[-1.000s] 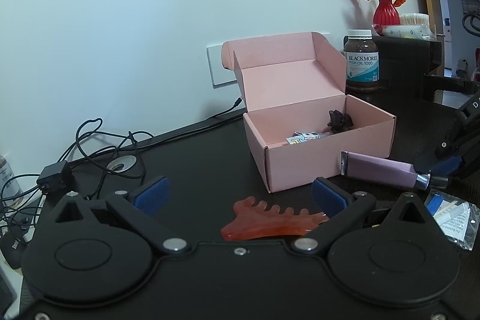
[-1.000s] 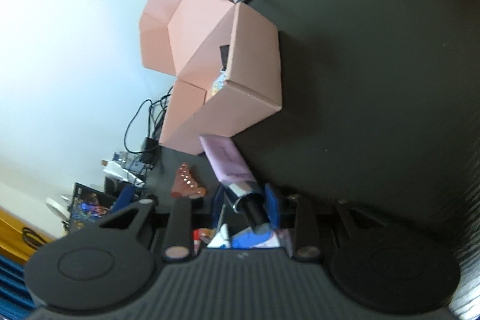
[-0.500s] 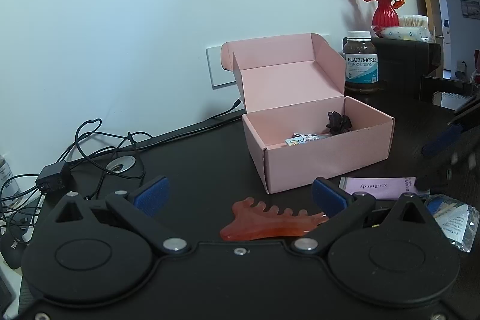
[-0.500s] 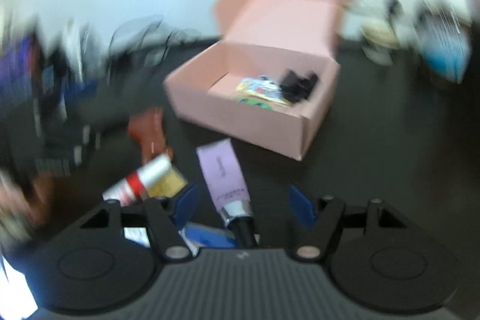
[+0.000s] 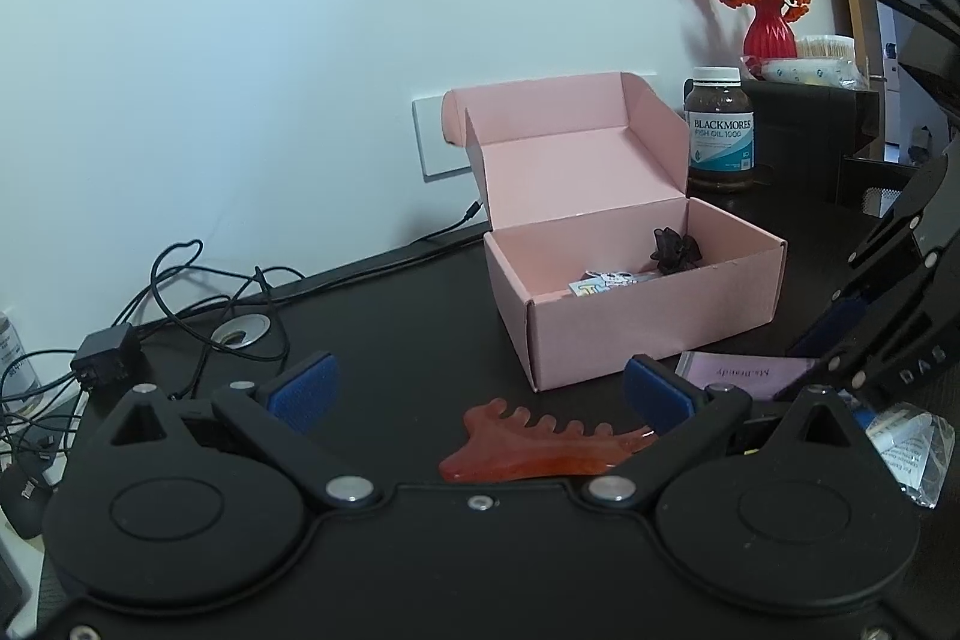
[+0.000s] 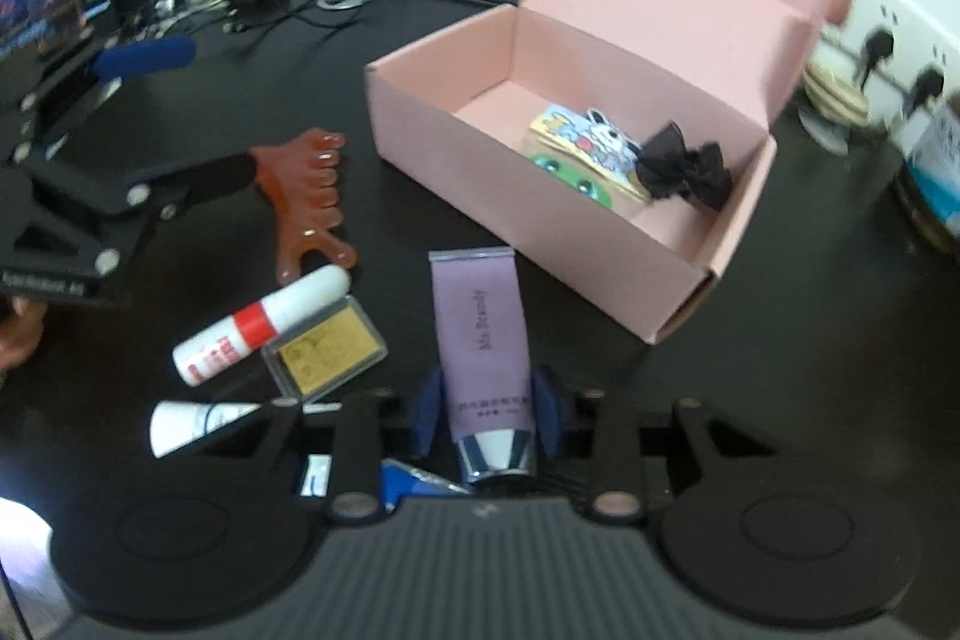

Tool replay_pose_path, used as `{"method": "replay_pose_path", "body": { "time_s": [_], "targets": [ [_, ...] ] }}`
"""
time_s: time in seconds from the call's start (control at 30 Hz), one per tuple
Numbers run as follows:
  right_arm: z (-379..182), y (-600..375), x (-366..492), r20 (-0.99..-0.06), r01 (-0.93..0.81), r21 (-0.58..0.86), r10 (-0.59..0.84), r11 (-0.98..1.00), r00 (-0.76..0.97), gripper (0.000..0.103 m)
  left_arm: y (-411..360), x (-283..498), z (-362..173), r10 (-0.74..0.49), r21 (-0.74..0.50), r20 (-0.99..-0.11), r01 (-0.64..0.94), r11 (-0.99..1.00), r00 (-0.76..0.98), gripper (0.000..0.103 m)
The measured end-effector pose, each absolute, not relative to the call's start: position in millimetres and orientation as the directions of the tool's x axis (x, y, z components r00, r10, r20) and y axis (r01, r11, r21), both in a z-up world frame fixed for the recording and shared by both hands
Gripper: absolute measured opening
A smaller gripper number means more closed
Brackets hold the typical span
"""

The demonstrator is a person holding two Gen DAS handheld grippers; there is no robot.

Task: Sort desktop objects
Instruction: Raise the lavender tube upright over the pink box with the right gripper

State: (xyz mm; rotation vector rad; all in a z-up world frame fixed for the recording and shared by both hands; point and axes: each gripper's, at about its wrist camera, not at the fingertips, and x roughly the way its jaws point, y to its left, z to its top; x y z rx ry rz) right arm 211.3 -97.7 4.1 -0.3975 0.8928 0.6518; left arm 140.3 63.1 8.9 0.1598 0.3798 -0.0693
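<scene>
My right gripper (image 6: pixel 487 421) has its blue pads clamped on the cap end of the lilac tube (image 6: pixel 483 334), whose flat end points at the pink box (image 6: pixel 543 196). My left gripper (image 5: pixel 480 394) stands wide open with nothing between its pads, low over the black desk (image 5: pixel 390 316), the orange comb (image 5: pixel 540 445) just ahead of it. Farther back, the open box holds a black bow (image 6: pixel 684 172) and a cartoon card (image 6: pixel 585 139).
</scene>
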Motion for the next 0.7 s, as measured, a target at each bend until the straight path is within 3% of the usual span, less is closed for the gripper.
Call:
{"method": "replay_pose_path", "body": {
  "time_s": [0.23, 0.57, 0.7],
  "targets": [
    [34, -111, 197, -0.731, -0.685, 0.020, 0.478, 0.728, 0.487, 0.032, 64, 141, 9, -0.035, 0.133, -0.376, 0.091, 0.987, 0.926, 0.103],
    [33, -115, 204, -0.745, -0.672, 0.020, 0.459, 0.741, 0.484, 0.032, 65, 142, 9, -0.029, 0.134, -0.377, 0.086, 0.987, 0.926, 0.103],
    [56, -116, 207, -0.704, -0.668, -0.005, 0.472, 0.744, 0.531, 0.032, 66, 144, 9, -0.033, 0.121, -0.384, 0.085, 0.989, 0.923, 0.103]
  ]
}}
